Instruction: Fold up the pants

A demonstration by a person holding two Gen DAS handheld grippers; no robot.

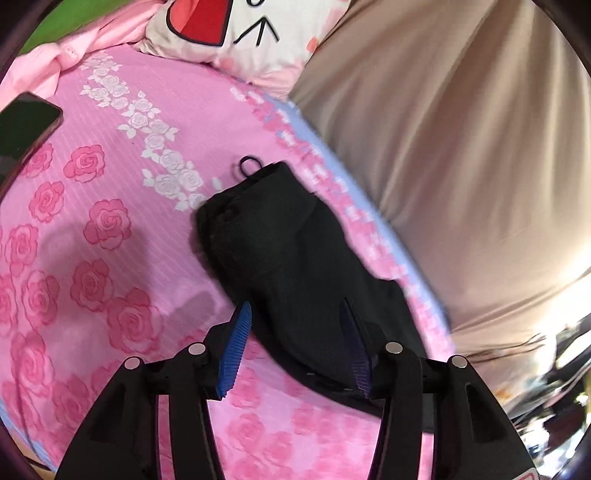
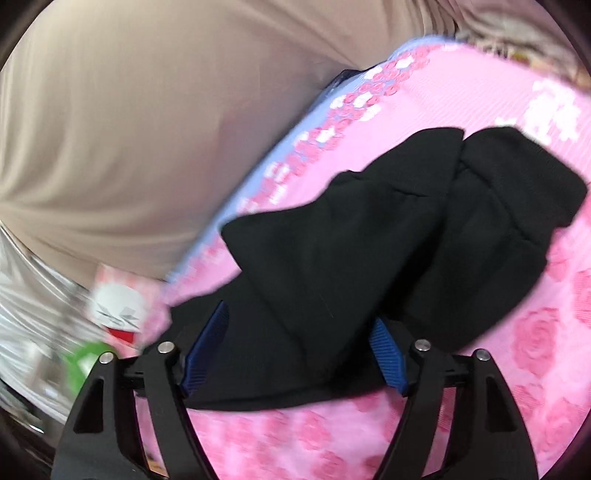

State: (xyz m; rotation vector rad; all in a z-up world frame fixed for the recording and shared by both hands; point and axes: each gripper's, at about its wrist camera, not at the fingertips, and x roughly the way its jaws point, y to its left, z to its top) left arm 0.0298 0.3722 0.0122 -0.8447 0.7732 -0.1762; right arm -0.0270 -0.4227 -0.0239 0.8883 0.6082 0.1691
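The black pants (image 1: pixel 295 266) lie folded into a thick bundle on the pink rose-patterned bed sheet (image 1: pixel 92 221). A small drawstring loop sticks out at the far end. My left gripper (image 1: pixel 295 306) is open, its blue pads (image 1: pixel 236 343) standing apart over the near end of the pants. In the right wrist view the pants (image 2: pixel 369 251) lie in stacked layers. My right gripper (image 2: pixel 299 321) is open, its blue pads (image 2: pixel 388 354) wide on either side of the near edge of the cloth. Neither gripper holds anything.
A person in beige clothing (image 1: pixel 461 147) sits at the bed's edge close to the pants. A dark phone (image 1: pixel 26 125) lies at the far left. A cartoon pillow (image 1: pixel 240 33) and a pink cloth (image 1: pixel 55 62) lie at the head of the bed.
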